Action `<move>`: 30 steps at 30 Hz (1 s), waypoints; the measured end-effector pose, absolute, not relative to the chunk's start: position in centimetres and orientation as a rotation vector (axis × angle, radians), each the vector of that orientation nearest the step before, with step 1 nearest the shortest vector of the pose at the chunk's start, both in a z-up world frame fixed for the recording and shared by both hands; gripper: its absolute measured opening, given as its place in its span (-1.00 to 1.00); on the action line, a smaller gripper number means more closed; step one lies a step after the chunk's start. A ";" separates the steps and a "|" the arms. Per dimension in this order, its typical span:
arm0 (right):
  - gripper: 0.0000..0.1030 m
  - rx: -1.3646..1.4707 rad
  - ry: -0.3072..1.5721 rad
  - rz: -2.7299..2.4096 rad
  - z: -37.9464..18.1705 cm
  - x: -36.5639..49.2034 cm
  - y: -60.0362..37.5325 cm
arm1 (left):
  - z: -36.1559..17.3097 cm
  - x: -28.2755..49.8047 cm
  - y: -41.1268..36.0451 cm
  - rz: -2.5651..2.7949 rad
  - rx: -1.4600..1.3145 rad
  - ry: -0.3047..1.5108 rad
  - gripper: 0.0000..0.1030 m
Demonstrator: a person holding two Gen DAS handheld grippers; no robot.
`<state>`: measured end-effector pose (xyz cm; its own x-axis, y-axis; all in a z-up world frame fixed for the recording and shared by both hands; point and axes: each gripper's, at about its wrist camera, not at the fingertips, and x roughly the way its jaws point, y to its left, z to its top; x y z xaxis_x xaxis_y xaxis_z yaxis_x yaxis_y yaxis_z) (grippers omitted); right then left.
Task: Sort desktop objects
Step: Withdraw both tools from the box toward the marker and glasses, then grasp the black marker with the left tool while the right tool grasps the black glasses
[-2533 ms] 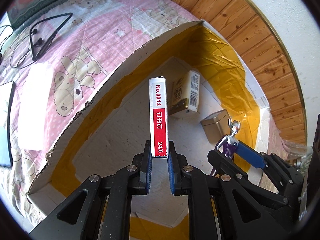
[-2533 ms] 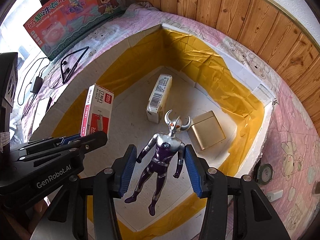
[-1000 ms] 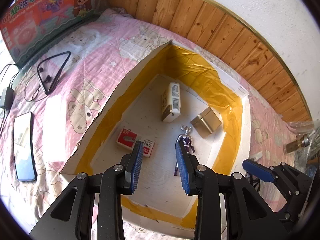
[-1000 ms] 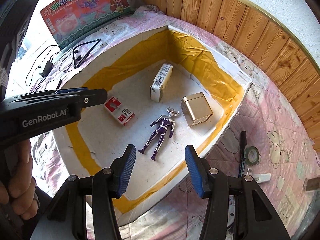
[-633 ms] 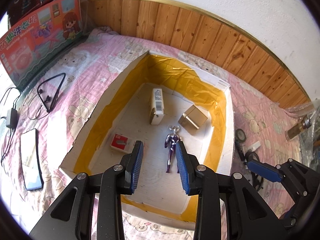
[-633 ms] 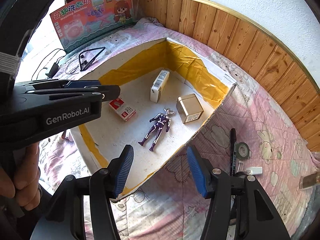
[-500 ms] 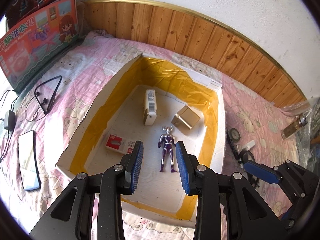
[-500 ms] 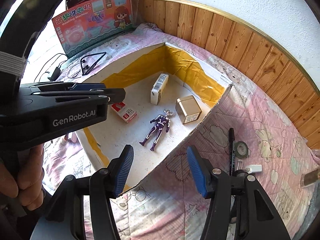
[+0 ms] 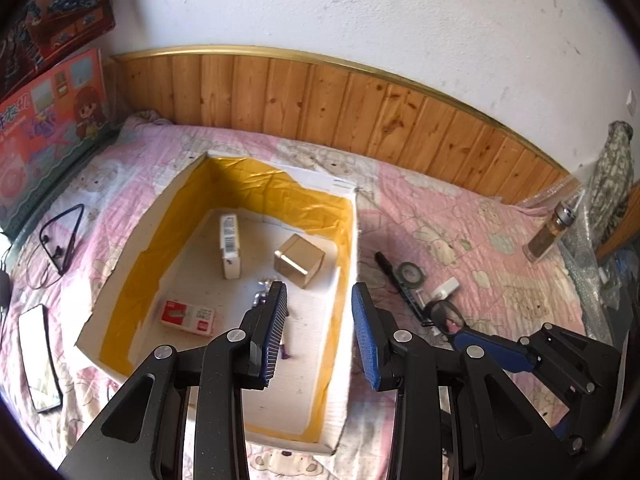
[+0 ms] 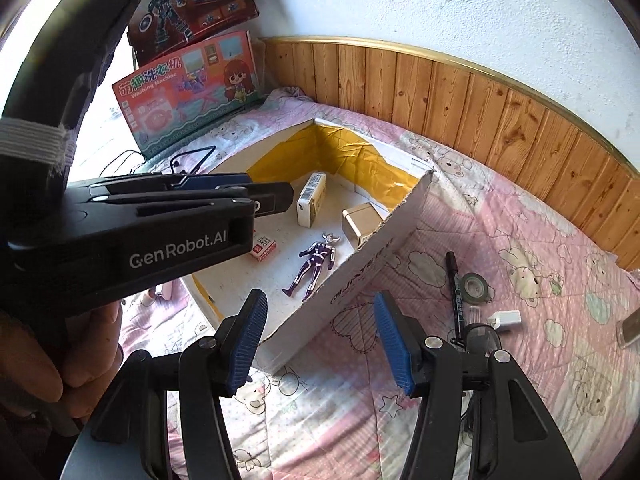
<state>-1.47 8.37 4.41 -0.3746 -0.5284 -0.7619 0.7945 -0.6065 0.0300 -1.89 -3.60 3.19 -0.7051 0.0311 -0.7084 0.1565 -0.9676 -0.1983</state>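
Observation:
An open cardboard box (image 9: 120, 264) with yellow-taped walls lies on the pink bedspread; it also shows in the right wrist view (image 10: 360, 264). Inside lie a red-and-white staples box (image 9: 187, 317), a white carton (image 9: 230, 246), a gold tin (image 9: 299, 260) and a purple-silver toy figure (image 10: 314, 263). My left gripper (image 9: 318, 328) is open and empty, held high above the box's right side. My right gripper (image 10: 320, 336) is open and empty, above the box's near wall. On the bedspread right of the box lie a black marker (image 10: 454, 280), a tape roll (image 10: 475, 287), a white charger (image 10: 505, 318) and glasses (image 9: 446, 314).
A phone (image 9: 40, 356) and black earphones (image 9: 60, 240) lie left of the box. Toy boxes (image 10: 188, 88) lean at the far left. A glass bottle (image 9: 550, 236) stands at the right. A wood-panelled wall (image 9: 360, 108) borders the back of the bed.
Both grippers let go of their objects, the staples box and the toy figure, which now lie in the box. Both have pulled back and up, and turned towards the right.

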 end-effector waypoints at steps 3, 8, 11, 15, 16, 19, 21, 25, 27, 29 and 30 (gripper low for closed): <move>0.11 0.976 0.371 -2.071 4.9 -2.4 10.4 | 3.4 -2.2 -2.2 -2.864 1.182 0.370 -0.31; 0.11 1.004 0.280 -2.135 5.3 -4.3 14.7 | 3.2 -3.1 0.1 -2.929 1.228 0.365 -0.30; 0.11 1.037 0.217 -2.186 5.4 -5.8 17.7 | 2.6 -3.9 1.7 -2.951 1.284 0.357 -0.26; 0.12 1.110 0.182 -2.273 4.4 -8.0 21.5 | 1.3 -5.2 3.6 -2.963 1.382 0.388 -0.23; 0.12 1.141 0.181 -2.292 3.7 -8.6 22.3 | 0.9 -5.6 3.9 -2.962 1.405 0.398 -0.22; 0.12 1.241 0.196 -2.309 1.1 -10.1 23.9 | -0.5 -6.8 5.0 -2.943 1.472 0.413 -0.21; 0.12 1.297 0.214 -2.287 -0.8 -10.7 24.6 | -1.5 -7.7 5.6 -2.919 1.511 0.410 -0.21; 0.21 1.367 0.301 -2.240 -4.2 -11.5 24.0 | -3.3 -9.9 6.0 -2.857 1.550 0.449 -0.20; 0.31 1.373 0.344 -2.226 -5.4 -11.9 23.3 | -4.1 -10.8 6.2 -2.829 1.559 0.458 -0.20; 0.35 1.382 0.392 -2.215 -6.5 -12.5 22.4 | -4.9 -11.8 6.7 -2.809 1.586 0.429 -0.20; 0.36 1.385 0.413 -2.210 -7.1 -12.8 22.1 | -5.4 -12.0 6.9 -2.803 1.601 0.420 -0.19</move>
<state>-12.84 22.11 -7.05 -0.3610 -0.2479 -0.8990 0.5557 -0.8313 0.0060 -12.03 6.95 -5.38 -0.5113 0.2240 -0.8297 0.0290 -0.9604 -0.2772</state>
